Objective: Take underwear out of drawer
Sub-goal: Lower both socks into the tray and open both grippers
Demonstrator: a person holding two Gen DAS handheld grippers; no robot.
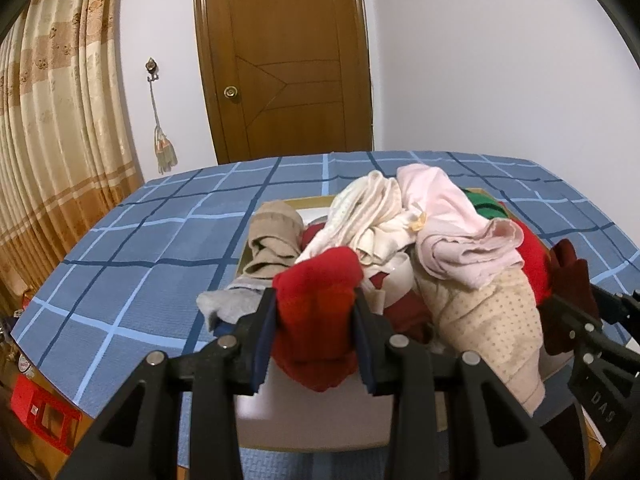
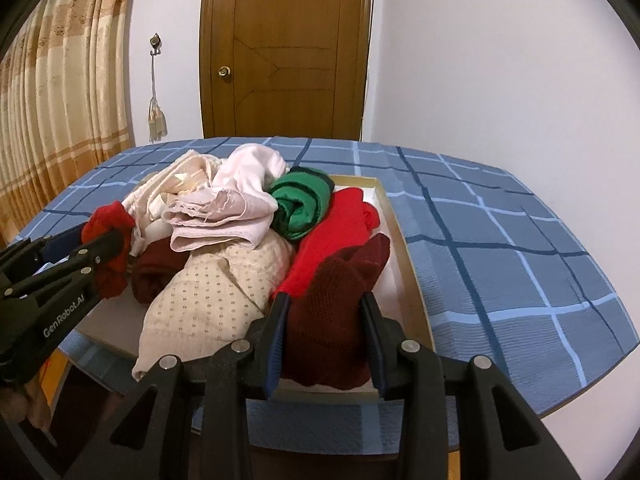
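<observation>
Red knit underwear [image 1: 316,312] sits bunched between the two fingers of the left claw [image 1: 316,320], which pinches it at the near-left corner of the drawer [image 2: 404,240]. The bundle runs lengthwise from 6 toward 12 o'clock in the left wrist view, its rounded end pointing away from the camera. In the right wrist view, the right claw [image 2: 326,320] pinches a dark maroon knit piece [image 2: 336,304] at the near-right corner of the drawer; that piece also stretches from 6 toward 12 o'clock, leaning a little toward 1.

The drawer is a shallow white tray with a tan rim, lying on a bed with a blue checked cover [image 2: 500,232]. It is heaped with clothing: a cream dotted garment [image 2: 208,300] in the middle front, a pale pink piece [image 2: 236,216] on top of it, a green roll [image 2: 300,204] at 12 o'clock, a bright red garment [image 2: 336,232] along the right side, and a beige roll [image 1: 272,240] at the left. The pile rises above the rim.

Open bedcover spreads wide at 3 o'clock of the drawer and at 9 o'clock. A wooden door [image 2: 284,48] stands beyond the far edge of the bed, with curtains [image 1: 52,120] at 9 o'clock.
</observation>
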